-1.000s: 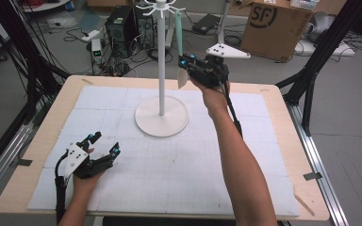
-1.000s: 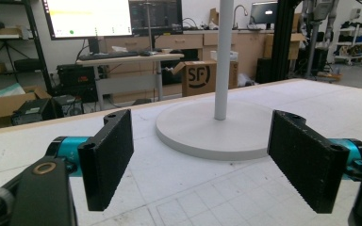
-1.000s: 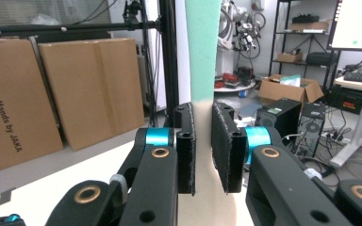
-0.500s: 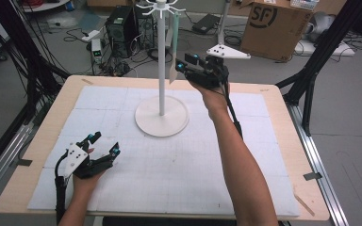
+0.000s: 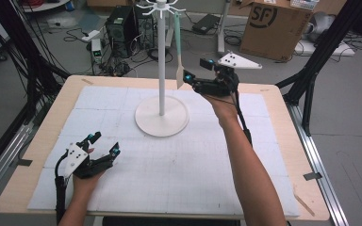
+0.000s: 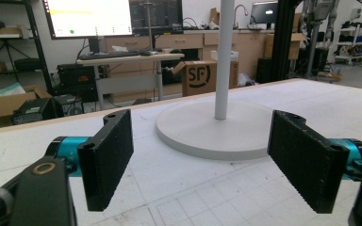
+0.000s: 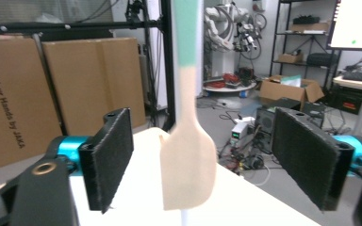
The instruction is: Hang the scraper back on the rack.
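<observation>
A white stand [image 5: 161, 70] rises from a round base [image 5: 161, 123] at the far middle of the mat. From one of its top hooks hangs a spatula [image 5: 179, 75] with a green handle and a cream blade. My right gripper [image 5: 197, 69] is held up just right of the blade; its jaws have just been opening. In the right gripper view the spatula [image 7: 188, 160] hangs between the wide-apart jaws of the right gripper [image 7: 207, 160], and neither pad touches it. My left gripper [image 5: 105, 143] rests open at the front left, with nothing in it, facing the stand base [image 6: 217, 129].
A white gridded mat [image 5: 179, 169] covers the wooden table [image 5: 283, 155]. Beyond the far edge, on the floor, are a cardboard box [image 5: 273, 21], a computer case [image 5: 120, 26] and cables. Black frame posts [image 5: 306, 89] stand at the table's right and left sides.
The right gripper's jaws opened and let go of the spatula blade, which now hangs straight. The right hand drew back slightly to the right and down. The left gripper stayed still.
</observation>
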`<action>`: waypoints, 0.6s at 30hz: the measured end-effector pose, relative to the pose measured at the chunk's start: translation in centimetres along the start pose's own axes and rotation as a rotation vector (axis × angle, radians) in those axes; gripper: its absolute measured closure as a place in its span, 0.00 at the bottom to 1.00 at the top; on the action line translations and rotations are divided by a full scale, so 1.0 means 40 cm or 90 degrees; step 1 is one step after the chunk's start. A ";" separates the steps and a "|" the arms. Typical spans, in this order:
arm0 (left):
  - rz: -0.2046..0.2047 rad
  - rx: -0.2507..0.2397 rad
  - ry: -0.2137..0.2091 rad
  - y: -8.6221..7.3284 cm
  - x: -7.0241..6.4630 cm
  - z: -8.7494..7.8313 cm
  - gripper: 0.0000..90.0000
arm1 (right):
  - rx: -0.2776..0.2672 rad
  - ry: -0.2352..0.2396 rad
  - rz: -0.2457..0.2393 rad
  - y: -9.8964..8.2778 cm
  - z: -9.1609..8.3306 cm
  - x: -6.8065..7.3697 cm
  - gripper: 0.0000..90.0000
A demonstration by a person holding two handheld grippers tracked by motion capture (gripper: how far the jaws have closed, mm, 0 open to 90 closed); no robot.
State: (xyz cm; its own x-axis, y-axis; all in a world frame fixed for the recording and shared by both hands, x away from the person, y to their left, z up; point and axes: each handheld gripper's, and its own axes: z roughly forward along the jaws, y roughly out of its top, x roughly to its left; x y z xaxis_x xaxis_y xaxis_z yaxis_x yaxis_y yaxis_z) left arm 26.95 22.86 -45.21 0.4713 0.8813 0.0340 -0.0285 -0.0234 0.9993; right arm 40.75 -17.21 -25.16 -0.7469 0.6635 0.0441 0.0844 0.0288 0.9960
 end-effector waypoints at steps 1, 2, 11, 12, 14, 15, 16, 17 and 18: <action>0.000 0.001 0.000 0.000 0.000 0.000 0.26 | -0.005 -0.001 0.000 -0.005 -0.009 -0.002 0.23; 0.000 0.000 0.000 0.000 0.000 0.000 0.26 | -0.007 -0.004 0.000 -0.010 -0.019 -0.005 0.22; 0.000 0.001 0.002 0.000 -0.001 0.000 0.26 | -0.014 -0.025 -0.007 -0.066 -0.112 -0.018 0.19; -0.001 0.001 0.001 0.000 -0.001 0.000 0.26 | -0.014 -0.025 -0.006 -0.072 -0.122 -0.020 0.18; -0.001 0.001 0.001 0.000 -0.001 0.000 0.26 | -0.017 -0.026 -0.003 -0.082 -0.141 -0.023 0.18; -0.001 0.002 0.001 0.000 -0.001 0.000 0.26 | -0.020 -0.027 -0.007 -0.087 -0.150 -0.022 0.18; -0.002 0.001 0.001 0.000 -0.001 0.000 0.26 | -0.024 -0.029 -0.009 -0.091 -0.159 -0.020 0.18; -0.001 0.002 0.002 0.000 -0.001 0.000 0.26 | -0.028 -0.030 -0.011 -0.095 -0.167 -0.018 0.18; -0.001 0.002 0.002 0.000 -0.001 0.000 0.26 | -0.030 -0.031 -0.008 -0.100 -0.175 -0.016 0.18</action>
State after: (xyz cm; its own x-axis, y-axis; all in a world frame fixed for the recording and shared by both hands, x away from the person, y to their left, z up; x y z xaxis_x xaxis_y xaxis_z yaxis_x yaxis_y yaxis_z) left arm 26.92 22.84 -45.21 0.4686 0.8828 0.0324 -0.0252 -0.0233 0.9994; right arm 36.26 -22.97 -28.62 -0.7151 0.6985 0.0288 0.0429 0.0028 0.9991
